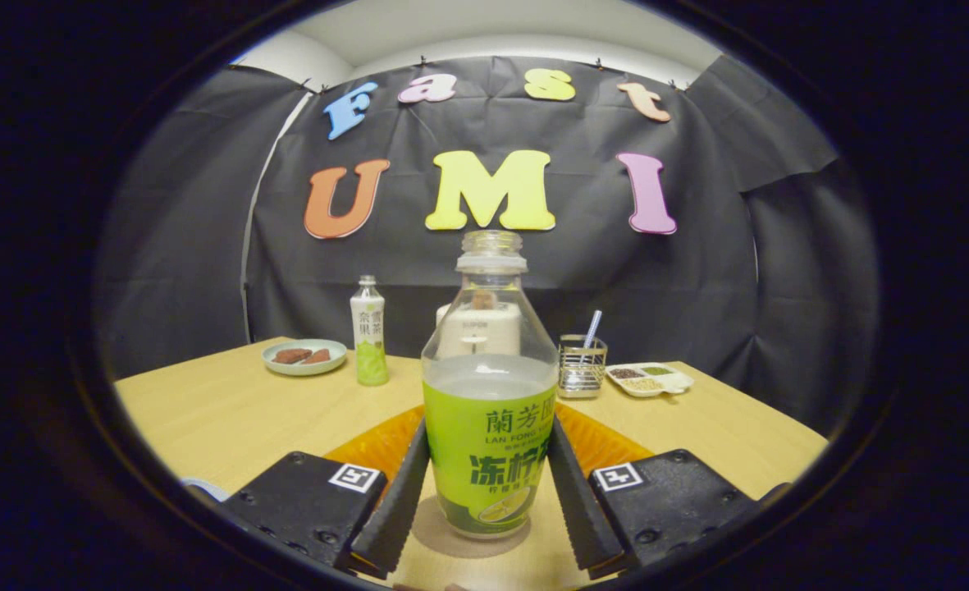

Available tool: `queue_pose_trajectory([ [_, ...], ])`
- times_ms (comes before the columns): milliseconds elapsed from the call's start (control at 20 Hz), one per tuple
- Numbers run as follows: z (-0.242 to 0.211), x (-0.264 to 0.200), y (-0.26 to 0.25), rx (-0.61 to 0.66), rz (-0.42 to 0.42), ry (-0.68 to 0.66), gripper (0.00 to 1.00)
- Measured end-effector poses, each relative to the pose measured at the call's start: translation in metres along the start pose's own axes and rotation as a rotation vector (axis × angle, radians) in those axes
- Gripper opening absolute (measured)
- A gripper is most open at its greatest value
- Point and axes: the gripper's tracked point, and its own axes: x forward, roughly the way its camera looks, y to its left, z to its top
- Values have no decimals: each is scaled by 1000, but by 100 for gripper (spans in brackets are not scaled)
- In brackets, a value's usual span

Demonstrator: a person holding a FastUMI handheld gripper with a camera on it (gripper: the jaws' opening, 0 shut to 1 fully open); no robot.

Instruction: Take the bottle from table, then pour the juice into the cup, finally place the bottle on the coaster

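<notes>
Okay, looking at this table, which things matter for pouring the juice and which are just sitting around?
For the job:
- open bottle, upright between the gripper fingers, which press its sides
- round coaster under the bottle
- orange mat beneath, possibly

Lying about:
- small capped bottle
- plate of snacks
- metal holder with a straw
- divided white dish

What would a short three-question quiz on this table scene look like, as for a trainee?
1. True or false: the bottle between the fingers has no cap on.
2. What stands under the bottle? A) a white plate B) a round coaster C) a metal rack
3. Fill in: the small plate with brown pieces lies just beside the second, smaller ______ at the back.

Key:
1. True: the neck is open at the top, and both fingers flank the label.
2. B. The coaster lies on the wooden table, with an orange tray behind it.
3. bottle
</notes>
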Motion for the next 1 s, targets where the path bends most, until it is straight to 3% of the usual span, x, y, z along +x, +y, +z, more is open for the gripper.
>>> queue_pose_trajectory([
  [300, -11, -3, 4, 63, 12, 5, 80],
  [600, -18, -8, 8, 68, -50, 36, 80],
  [700, -28, -8, 10, 57, -46, 88, 82],
  [850, -21, -17, 9, 66, -40, 82, 99],
  [1000, -8, -35, 11, 67, -36, 54, 100],
])
